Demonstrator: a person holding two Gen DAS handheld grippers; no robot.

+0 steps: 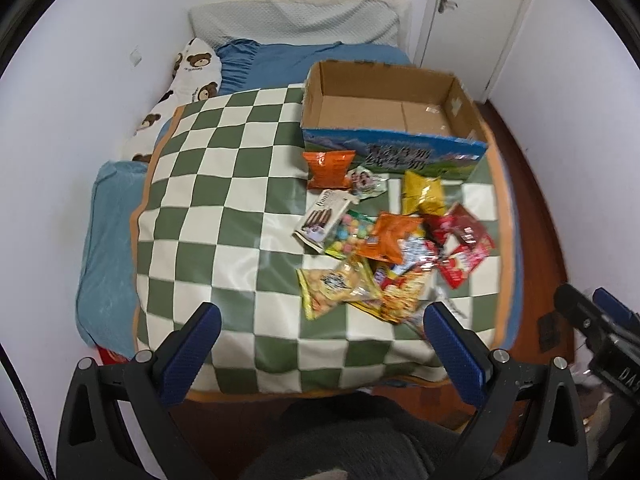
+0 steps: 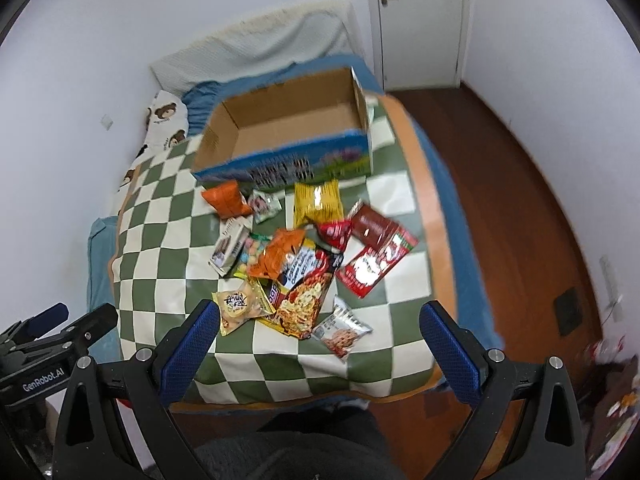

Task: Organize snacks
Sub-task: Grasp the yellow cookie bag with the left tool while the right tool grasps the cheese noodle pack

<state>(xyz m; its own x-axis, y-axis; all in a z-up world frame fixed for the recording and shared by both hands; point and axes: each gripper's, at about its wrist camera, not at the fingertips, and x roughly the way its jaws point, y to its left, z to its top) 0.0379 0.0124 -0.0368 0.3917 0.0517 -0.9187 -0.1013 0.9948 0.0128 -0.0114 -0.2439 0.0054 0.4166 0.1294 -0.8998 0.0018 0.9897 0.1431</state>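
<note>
Crinkly foil snack packets (image 2: 296, 264) lie heaped at centre frame on the checkered blanket (image 1: 224, 184), just in front of the empty cardboard box (image 2: 288, 120). Both the left tool (image 1: 320, 332) and right tool (image 2: 320, 328) hover spread wide, holding nothing. Packets look light, slippery and crushable; pinching a sealed edge seems safest.

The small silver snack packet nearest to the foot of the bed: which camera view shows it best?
The right wrist view. There the silver packet lies in full sight on the checkered blanket. In the left wrist view it is mostly hidden behind a blue fingertip of the left gripper.
</note>
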